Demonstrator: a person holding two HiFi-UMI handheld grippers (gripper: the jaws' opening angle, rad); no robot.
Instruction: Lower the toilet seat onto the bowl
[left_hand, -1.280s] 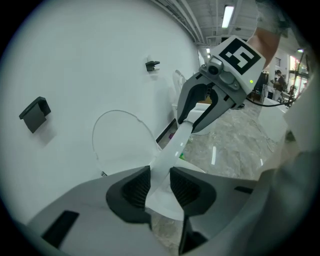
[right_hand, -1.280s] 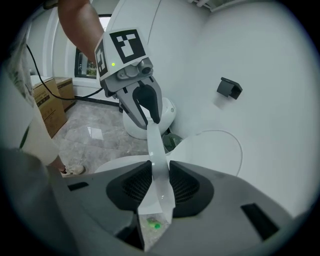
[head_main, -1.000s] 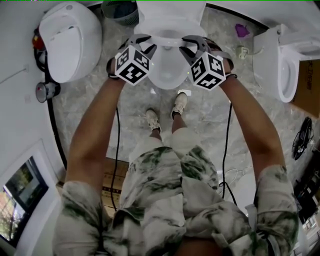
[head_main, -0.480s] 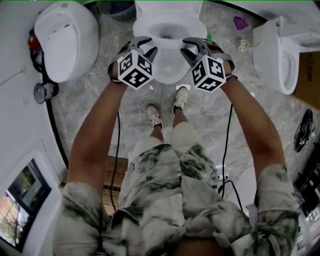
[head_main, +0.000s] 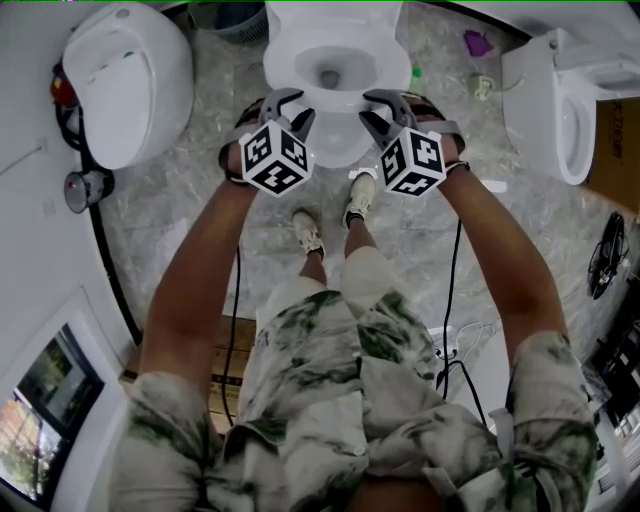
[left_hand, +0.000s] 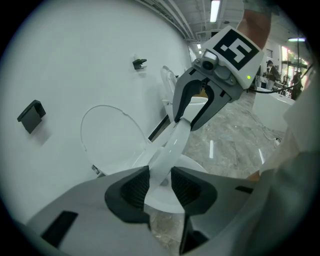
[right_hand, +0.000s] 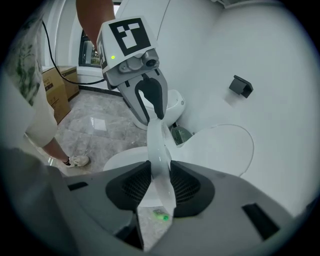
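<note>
Well, the person stands facing a white toilet with 1 hand-held gripper on each side of the seat (left_hand: 172, 145). The left hand-held gripper (left_hand: 160, 181) has the seat's left rim between its 2 dark pads, both touching it, and its jaws are easing apart. The right hand-held gripper (right_hand: 156, 182) grasps the right rim the same way, and its jaws are opening too. The seat hangs tilted between the lid (left_hand: 112, 137), which stands upright at the far wall, and the bowl (right_hand: 122, 160) below. Whether its edge touches the bowl I cannot tell.

The person's shoes (head_main: 360, 195) are planted on the grey marble floor (head_main: 180, 200) just on the near side of the bowl. A small green thing (right_hand: 160, 216) lies on the floor beside the bowl. A 2nd toilet (head_main: 130, 80) stands to the left, its lid down, and a 3rd toilet (head_main: 560, 120) to the right.
</note>
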